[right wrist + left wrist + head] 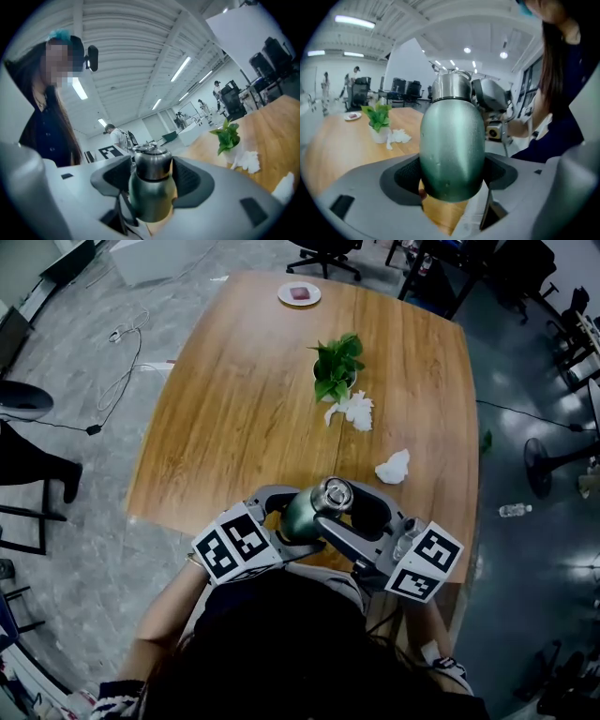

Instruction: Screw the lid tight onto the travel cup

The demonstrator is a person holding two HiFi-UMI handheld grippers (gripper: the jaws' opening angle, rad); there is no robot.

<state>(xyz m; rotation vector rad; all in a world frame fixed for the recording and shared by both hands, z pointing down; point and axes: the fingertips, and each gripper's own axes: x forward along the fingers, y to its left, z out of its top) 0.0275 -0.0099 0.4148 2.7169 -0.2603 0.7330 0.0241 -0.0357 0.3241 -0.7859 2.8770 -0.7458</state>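
At the near edge of the desk, close to the person's body, the left gripper is clamped round the green body of the travel cup. The right gripper has its jaws closed on the steel lid.

The step in hand looks like tightening. The left grip should be firm and unmoving against the twist. The right should turn squarely about the cup's axis so the threads do not cross, with short turns and regrips.

A crumpled tissue and a potted plant lie well apart from the cup.
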